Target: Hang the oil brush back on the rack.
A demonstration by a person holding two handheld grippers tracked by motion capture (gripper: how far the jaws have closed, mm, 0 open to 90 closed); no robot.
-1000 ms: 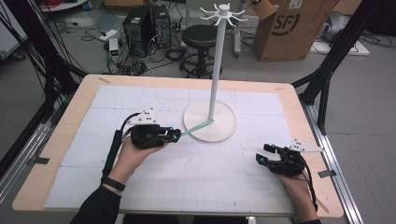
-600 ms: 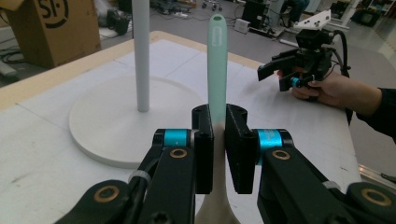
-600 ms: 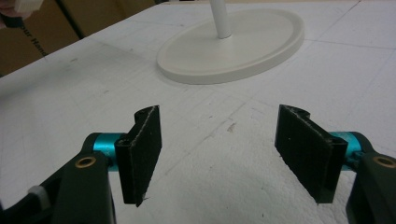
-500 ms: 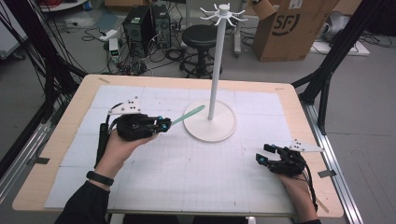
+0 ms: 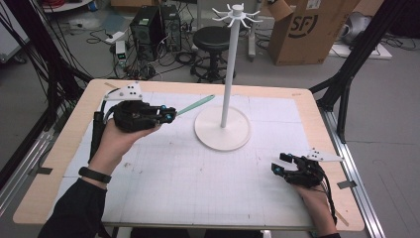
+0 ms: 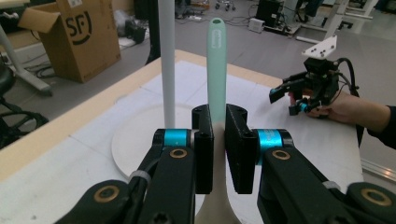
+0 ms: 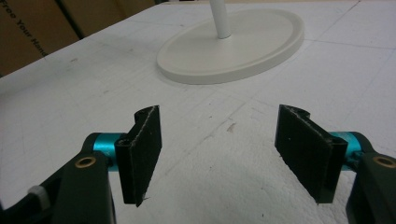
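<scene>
Two grippers (image 5: 170, 116) (image 5: 277, 165), one mint utensil (image 5: 195, 104), one white stand (image 5: 223, 130)

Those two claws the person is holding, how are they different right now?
The left claw is shut on a mint-green utensil handle and lifted above the table; the right claw is wide open with nothing between its jaws, low by the table's near right corner. Both are black with blue joints.

the cardboard box (image 5: 311, 30) on the floor beyond the bench carries the large dark letters "sf"; in the left gripper view the same letters show.
</scene>
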